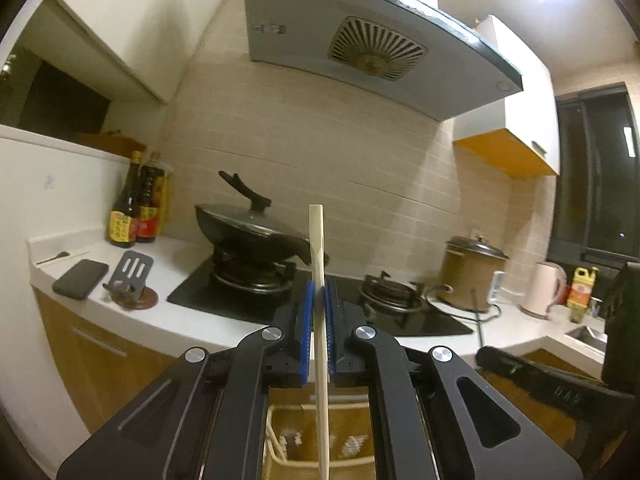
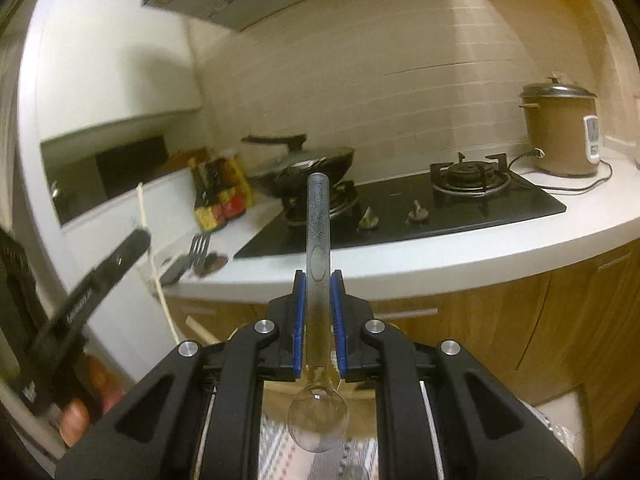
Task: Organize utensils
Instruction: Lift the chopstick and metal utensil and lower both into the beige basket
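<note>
Left gripper: black two-finger claw with blue pads (image 1: 319,300) pinches a pale wooden chopstick (image 1: 319,280), jaws pressed against its sides.
Chopstick: near upright, upper end rising above the fingertips, lower end running down past the mechanism in front of a cream wire-framed basket (image 1: 276,436).
Right gripper: matching black claw (image 2: 319,284) clamps the clear plastic spoon (image 2: 318,240) by its handle, blue pads (image 2: 298,308) closed on both sides.
Spoon: handle points up and away from the camera, round transparent bowl hangs below the jaws above a patterned cloth (image 2: 280,456).
Countertop: white kitchen counter (image 1: 180,256) carries a black glass gas hob (image 1: 248,300) with a lidded black wok (image 1: 248,228) on the left burner.
Left of hob: two dark sauce bottles with yellow and red labels (image 1: 134,208), a black smartphone lying flat (image 1: 80,278), a dark slotted spatula on a round brown rest (image 1: 132,276).
Right of hob: brown electric cooker with a metal lid (image 1: 472,272), a white kettle (image 1: 544,288) farther along.
Overhead: grey range hood (image 1: 360,40).
</note>
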`<state>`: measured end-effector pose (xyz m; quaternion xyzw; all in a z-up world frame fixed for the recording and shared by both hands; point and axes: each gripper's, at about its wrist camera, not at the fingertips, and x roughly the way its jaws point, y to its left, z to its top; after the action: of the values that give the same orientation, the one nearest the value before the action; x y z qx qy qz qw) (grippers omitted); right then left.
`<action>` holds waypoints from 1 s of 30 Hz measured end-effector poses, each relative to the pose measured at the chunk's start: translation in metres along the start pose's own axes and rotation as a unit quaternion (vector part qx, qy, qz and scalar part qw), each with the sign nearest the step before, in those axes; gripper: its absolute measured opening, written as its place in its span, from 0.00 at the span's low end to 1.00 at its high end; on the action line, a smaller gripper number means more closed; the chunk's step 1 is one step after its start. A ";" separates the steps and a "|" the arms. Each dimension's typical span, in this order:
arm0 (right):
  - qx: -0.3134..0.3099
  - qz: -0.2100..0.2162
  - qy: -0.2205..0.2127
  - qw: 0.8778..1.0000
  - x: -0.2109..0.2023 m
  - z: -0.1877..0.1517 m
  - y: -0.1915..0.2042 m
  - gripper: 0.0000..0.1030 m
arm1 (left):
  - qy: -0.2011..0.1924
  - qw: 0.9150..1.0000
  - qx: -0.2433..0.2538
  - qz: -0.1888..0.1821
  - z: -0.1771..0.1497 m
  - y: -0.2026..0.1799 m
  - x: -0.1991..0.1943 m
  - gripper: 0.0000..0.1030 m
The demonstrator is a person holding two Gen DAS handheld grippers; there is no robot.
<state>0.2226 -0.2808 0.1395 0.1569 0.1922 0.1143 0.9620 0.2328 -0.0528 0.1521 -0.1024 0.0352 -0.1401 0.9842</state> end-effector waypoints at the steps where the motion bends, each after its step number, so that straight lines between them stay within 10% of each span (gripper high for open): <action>1: 0.005 -0.003 -0.004 1.000 0.003 0.003 -0.003 0.10 | -0.002 1.000 -0.003 0.004 0.001 0.002 0.005 0.04; 14: -0.045 -0.085 -0.055 0.994 0.052 0.008 -0.011 0.10 | -0.018 0.999 -0.002 0.051 -0.005 0.009 0.051 0.04; 30: -0.072 -0.053 -0.036 0.995 0.075 -0.026 -0.019 0.10 | -0.009 0.998 0.014 0.061 -0.038 0.014 0.068 0.04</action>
<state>0.2831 -0.2712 0.0852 0.0810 0.1564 0.0708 0.9818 0.2981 -0.0659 0.1091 -0.0875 0.0305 -0.0790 0.9926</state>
